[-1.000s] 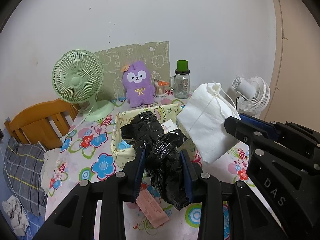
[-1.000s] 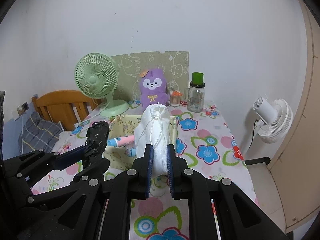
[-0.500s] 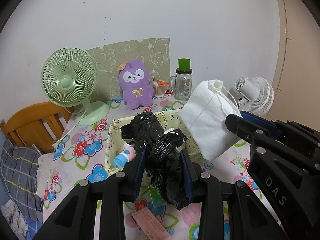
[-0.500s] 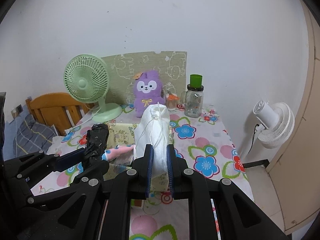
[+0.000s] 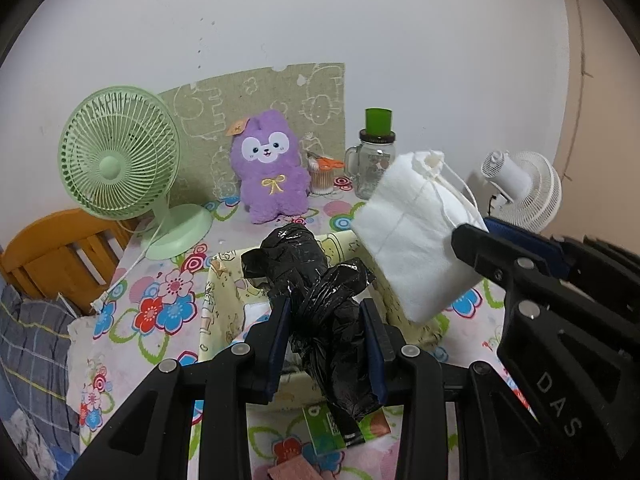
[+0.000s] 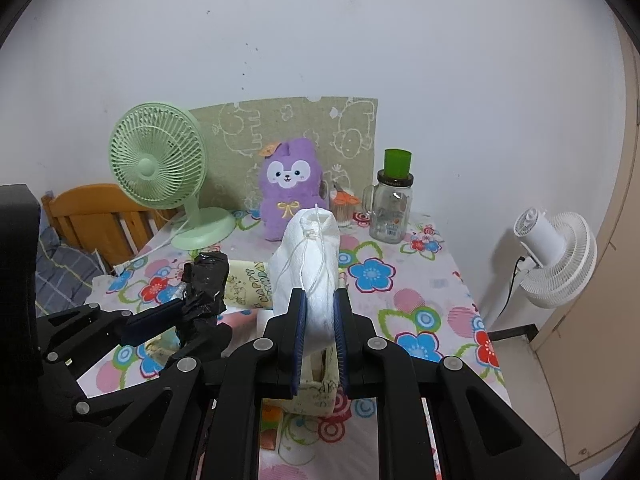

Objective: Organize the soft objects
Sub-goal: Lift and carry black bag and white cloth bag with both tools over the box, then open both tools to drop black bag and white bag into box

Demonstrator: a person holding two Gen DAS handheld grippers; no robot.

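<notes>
My left gripper (image 5: 326, 312) is shut on a crumpled black plastic bag (image 5: 316, 292) and holds it above a pale yellow fabric basket (image 5: 218, 312) on the flowered table. My right gripper (image 6: 320, 304) is shut on a white drawstring pouch (image 6: 308, 272), also held over the basket (image 6: 248, 280). The pouch shows in the left wrist view (image 5: 416, 240), to the right of the black bag. The black bag shows in the right wrist view (image 6: 204, 284), at left. The basket's inside is mostly hidden by the two held things.
A purple plush toy (image 5: 272, 176), a green desk fan (image 5: 120, 160), a glass jar with a green lid (image 5: 374, 160) and a patterned board (image 5: 256, 104) stand at the table's back. A white fan (image 6: 556, 248) stands off the table's right edge. A wooden chair (image 5: 56, 248) is at left.
Both grippers have moved forward and lower over the basket with their loads still held. The table's near part has slid under the view.
</notes>
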